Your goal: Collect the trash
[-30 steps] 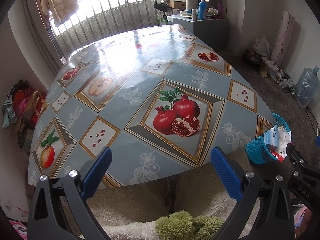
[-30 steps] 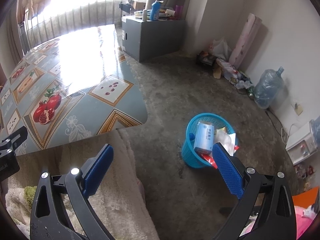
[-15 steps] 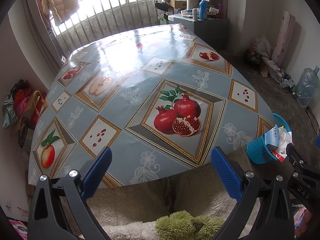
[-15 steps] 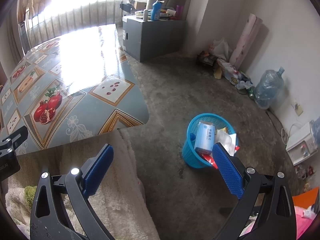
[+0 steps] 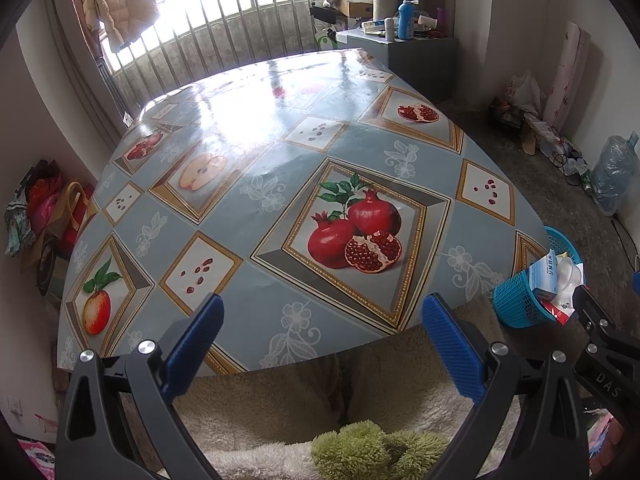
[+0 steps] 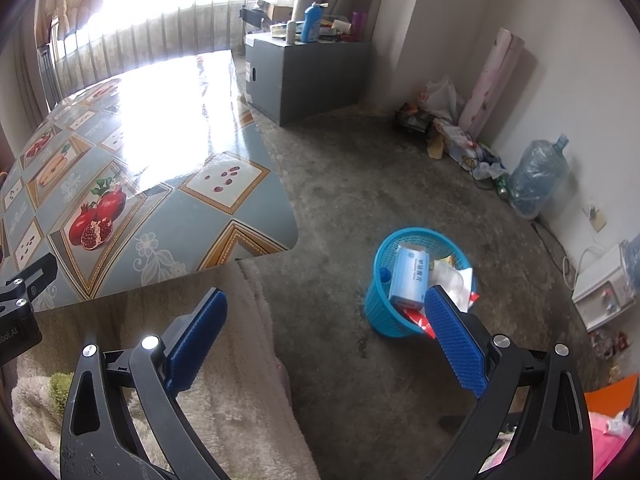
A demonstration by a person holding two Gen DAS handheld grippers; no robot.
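Note:
A blue plastic basket [image 6: 382, 300] stands on the concrete floor right of the table. It holds a blue-and-white tissue pack [image 6: 410, 280], white crumpled paper and a red wrapper. It also shows in the left wrist view [image 5: 516, 304]. My right gripper [image 6: 324, 332] is open and empty, hovering over the floor near the basket's left side. My left gripper [image 5: 320, 340] is open and empty above the near edge of the table [image 5: 280, 184], which has a fruit-print cloth.
A fluffy beige blanket [image 5: 280, 408] lies below both grippers. A grey cabinet [image 6: 308, 72] with bottles stands behind the table. A water jug [image 6: 536, 180] and clutter line the right wall. Bags [image 5: 36, 208] sit left of the table.

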